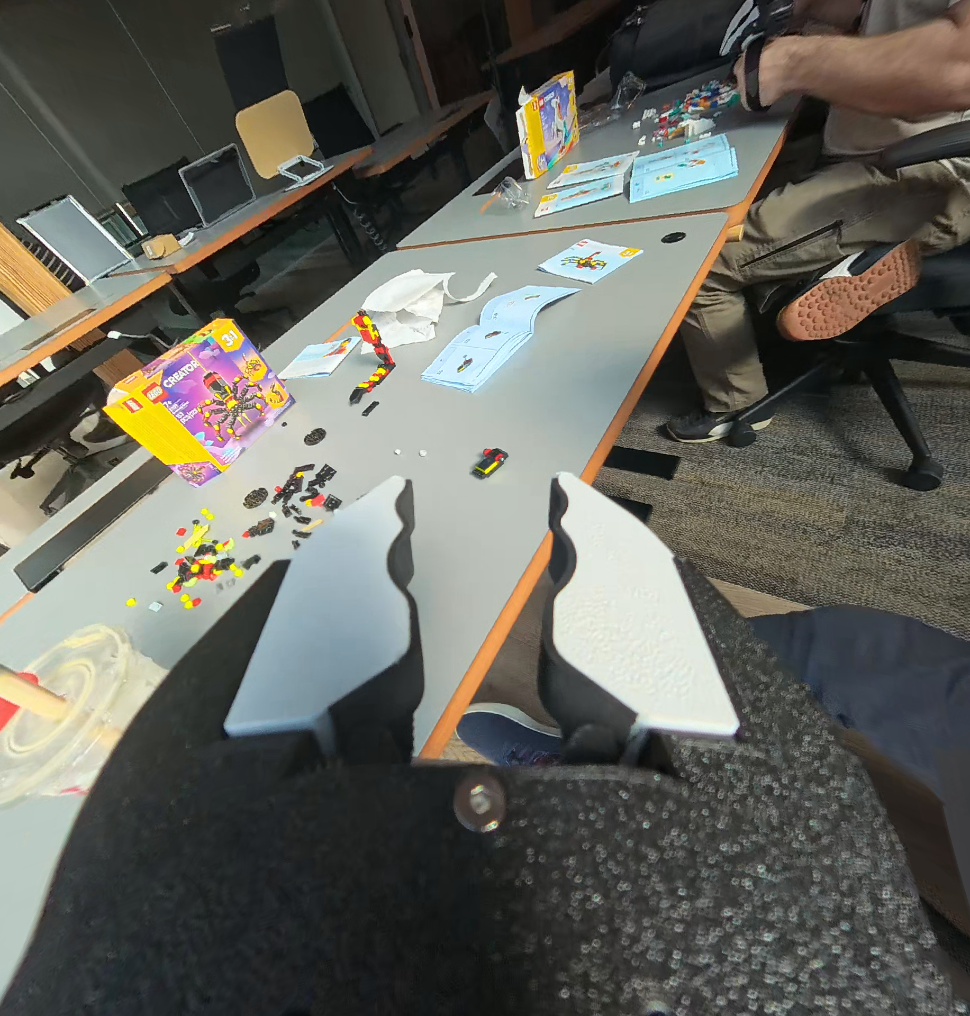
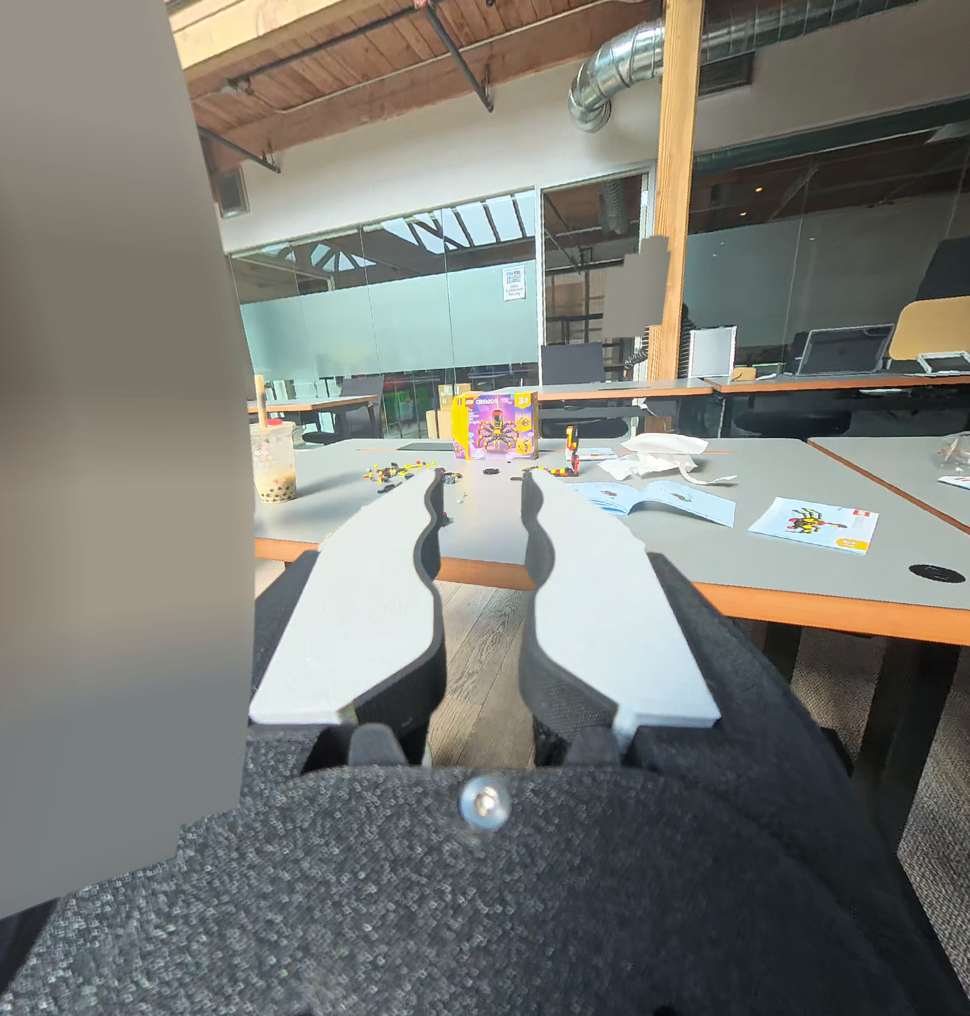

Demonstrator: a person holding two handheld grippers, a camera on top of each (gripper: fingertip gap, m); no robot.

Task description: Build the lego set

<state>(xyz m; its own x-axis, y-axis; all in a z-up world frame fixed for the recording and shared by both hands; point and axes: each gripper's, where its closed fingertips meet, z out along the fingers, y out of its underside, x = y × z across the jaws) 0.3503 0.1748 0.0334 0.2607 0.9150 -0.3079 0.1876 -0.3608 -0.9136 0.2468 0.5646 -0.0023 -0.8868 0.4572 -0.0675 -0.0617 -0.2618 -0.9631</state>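
Both the left gripper and right gripper hang with jaws parted, empty, at the bench edge. Loose bricks lie left, leaving bare surface ahead.

Grey table, purple-yellow box, red-black-yellow bricks

We saw the purple and yellow lego box standing upright on the grey table, loose black, red and yellow pieces scattered in front of it, with a cluster of mostly black pieces beside them. A red, black and yellow built snake-like chain reared up near the box. A small black, red and yellow assembly lay apart, toward the table's edge. An instruction booklet lay open; two closed booklets lay nearby.
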